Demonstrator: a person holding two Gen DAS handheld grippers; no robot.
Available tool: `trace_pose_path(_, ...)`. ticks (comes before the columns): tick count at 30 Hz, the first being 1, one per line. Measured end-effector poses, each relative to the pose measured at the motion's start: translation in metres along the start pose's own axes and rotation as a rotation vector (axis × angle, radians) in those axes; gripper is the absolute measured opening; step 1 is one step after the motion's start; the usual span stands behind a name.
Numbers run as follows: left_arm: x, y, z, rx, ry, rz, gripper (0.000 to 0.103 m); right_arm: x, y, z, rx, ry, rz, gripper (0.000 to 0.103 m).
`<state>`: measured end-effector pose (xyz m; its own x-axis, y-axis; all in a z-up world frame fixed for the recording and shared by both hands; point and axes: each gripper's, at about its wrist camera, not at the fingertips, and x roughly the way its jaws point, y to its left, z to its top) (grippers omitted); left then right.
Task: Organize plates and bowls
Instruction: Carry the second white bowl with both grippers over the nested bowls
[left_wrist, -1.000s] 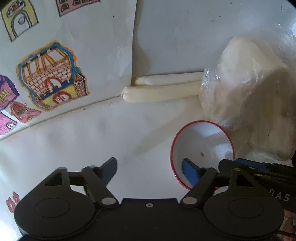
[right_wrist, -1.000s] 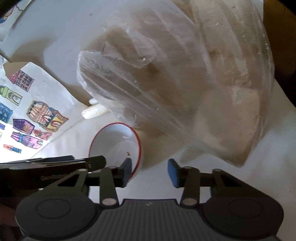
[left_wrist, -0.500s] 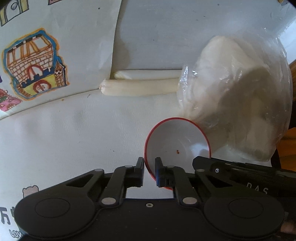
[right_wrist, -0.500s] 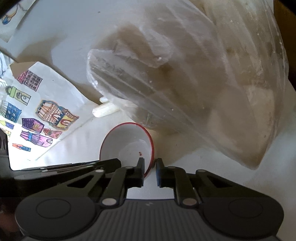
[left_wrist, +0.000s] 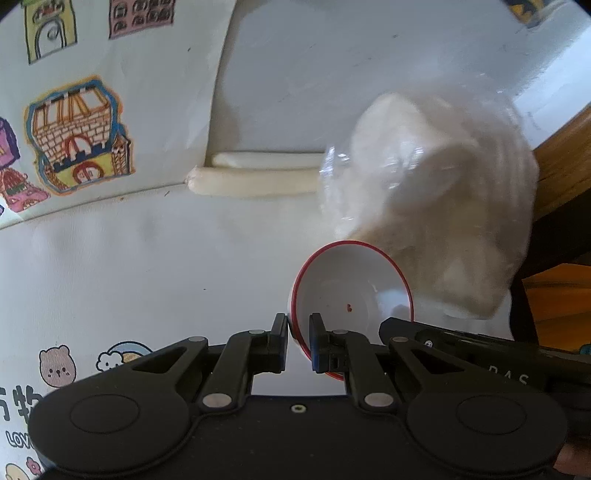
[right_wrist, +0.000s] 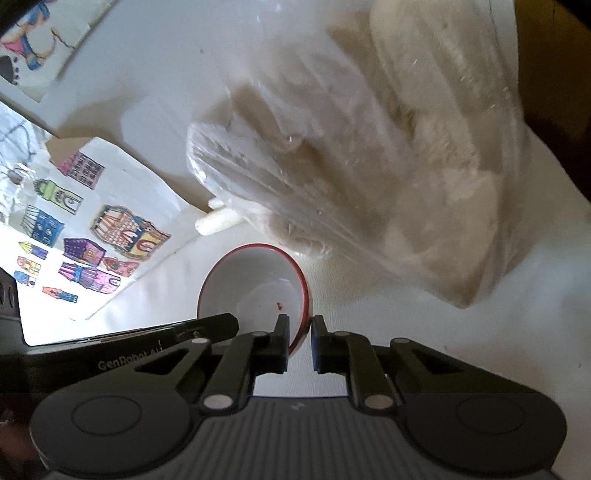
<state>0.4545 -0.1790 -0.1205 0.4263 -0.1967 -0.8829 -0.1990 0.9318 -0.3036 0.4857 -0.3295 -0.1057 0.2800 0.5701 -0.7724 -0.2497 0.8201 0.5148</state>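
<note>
A small white bowl with a red rim (left_wrist: 351, 291) (right_wrist: 255, 284) is held between both grippers above a white table. My left gripper (left_wrist: 298, 332) is shut on the bowl's left rim, one finger outside the wall and one inside. My right gripper (right_wrist: 300, 332) is shut on the bowl's right rim in the same way. In the left wrist view the right gripper's black body (left_wrist: 480, 354) reaches in from the right. In the right wrist view the left gripper's body (right_wrist: 129, 350) reaches in from the left. A tiny red speck lies inside the bowl.
A large clear plastic bag of pale stuff (left_wrist: 432, 218) (right_wrist: 369, 147) sits just behind the bowl. Two white rolls (left_wrist: 258, 173) lie along the wall. A sheet with coloured house drawings (left_wrist: 74, 136) (right_wrist: 92, 236) lies to the left. The table's right edge shows brown wood (left_wrist: 561, 147).
Both grippers closed from open onto opposite sides of the bowl's rim. Since then the bowl has come up a little with them, and both views have shifted slightly.
</note>
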Motion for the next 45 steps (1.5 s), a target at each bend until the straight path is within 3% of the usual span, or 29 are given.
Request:
trace_pose_path(16,-0.032,-0.041,-0.033,0.045,-0.042,-0.046,0.012,-0.063,-0.015,-0.029,0.0,-0.059,0.001,0.014)
trace_pose_path(45,-0.056,-0.059,-0.079,0.078,-0.012,-0.066,0.012,-0.1,-0.022,-0.067,-0.035,-0.013,0.01,0.016)
